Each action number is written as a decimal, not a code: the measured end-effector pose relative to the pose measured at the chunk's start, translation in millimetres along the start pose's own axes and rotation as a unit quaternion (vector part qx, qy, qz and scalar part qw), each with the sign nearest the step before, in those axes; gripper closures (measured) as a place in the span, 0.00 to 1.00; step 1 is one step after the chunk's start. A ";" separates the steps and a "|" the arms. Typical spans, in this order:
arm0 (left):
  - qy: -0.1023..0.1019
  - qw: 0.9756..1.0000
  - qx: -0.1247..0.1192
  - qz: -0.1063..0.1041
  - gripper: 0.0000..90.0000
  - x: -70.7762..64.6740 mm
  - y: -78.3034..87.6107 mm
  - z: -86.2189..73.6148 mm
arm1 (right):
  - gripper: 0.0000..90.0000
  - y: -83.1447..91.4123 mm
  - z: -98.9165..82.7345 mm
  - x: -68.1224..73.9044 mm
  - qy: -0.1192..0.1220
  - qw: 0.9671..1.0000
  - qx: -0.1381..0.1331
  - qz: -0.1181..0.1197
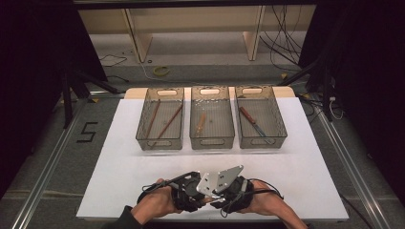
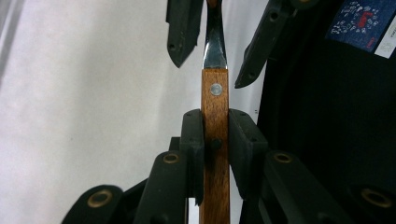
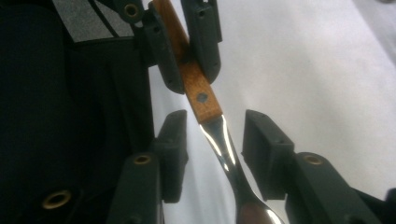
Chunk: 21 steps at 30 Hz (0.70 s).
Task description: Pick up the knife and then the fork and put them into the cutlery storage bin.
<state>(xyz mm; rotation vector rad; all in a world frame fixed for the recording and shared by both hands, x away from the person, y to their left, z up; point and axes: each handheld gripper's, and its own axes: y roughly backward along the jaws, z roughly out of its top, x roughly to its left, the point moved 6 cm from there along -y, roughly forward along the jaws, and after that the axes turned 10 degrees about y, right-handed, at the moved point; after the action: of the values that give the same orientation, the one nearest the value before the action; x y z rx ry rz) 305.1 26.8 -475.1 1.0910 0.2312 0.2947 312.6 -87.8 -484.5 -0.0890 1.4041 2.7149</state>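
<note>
A lab or recording studio set up for data capture; black curtains (image 1: 28, 71) close in both sides of the frame; loose cables (image 1: 282, 33) trail over the grey floor at upper right; a black stand's legs (image 1: 90, 81) show at upper left; a taped black numeral 5 (image 1: 87, 132) marks the floor at left; aluminium rails (image 1: 43, 176) flank the white-topped table (image 1: 119, 176).

A white table (image 1: 119, 181) carries three clear plastic bins side by side near its far edge. The left bin (image 1: 160, 119) holds two brown chopsticks (image 1: 160, 120), one crossing toward the other. The middle bin (image 1: 212, 118) holds a small wooden-handled utensil (image 1: 200, 123). The right bin (image 1: 260, 117) holds a wooden-handled knife (image 1: 252, 122) lying diagonally. The near half of the table is bare white surface.
</note>
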 end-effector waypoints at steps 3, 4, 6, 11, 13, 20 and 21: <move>-0.004 1.000 0.001 -0.001 0.85 0.0 0.5 -0.1 | 0.74 -0.6 -0.2 0.8 0.003 1.000 0.004 -0.001; -0.008 1.000 0.003 -0.002 0.85 0.0 0.8 -0.2 | 0.76 -0.5 0.0 0.9 0.003 1.000 0.003 -0.001; -0.010 1.000 0.002 -0.003 0.85 -0.9 0.5 -0.2 | 0.77 -0.6 -0.4 1.0 0.007 1.000 0.004 0.001; -0.039 0.999 0.003 -0.006 0.84 -2.3 -0.3 -1.3 | 0.81 -0.8 -2.2 3.2 0.014 1.000 0.004 0.015; -0.054 0.999 0.002 -0.006 0.84 -3.8 -0.7 -1.9 | 0.84 -0.5 -2.5 4.9 0.019 1.000 0.002 0.024; -0.061 0.998 -0.008 -0.006 0.81 -2.2 -2.0 -1.5 | 0.88 -1.4 -5.0 7.1 0.027 0.999 0.011 0.038; -0.059 0.998 -0.011 -0.006 0.80 -1.4 -1.4 -1.0 | 0.89 -1.7 -5.1 6.5 0.026 0.999 0.008 0.036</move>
<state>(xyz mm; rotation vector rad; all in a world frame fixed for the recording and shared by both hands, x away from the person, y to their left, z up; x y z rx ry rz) 303.6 26.6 -476.8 1.0803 0.1292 0.2218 306.4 -90.7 -489.3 -0.1111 1.4700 2.7790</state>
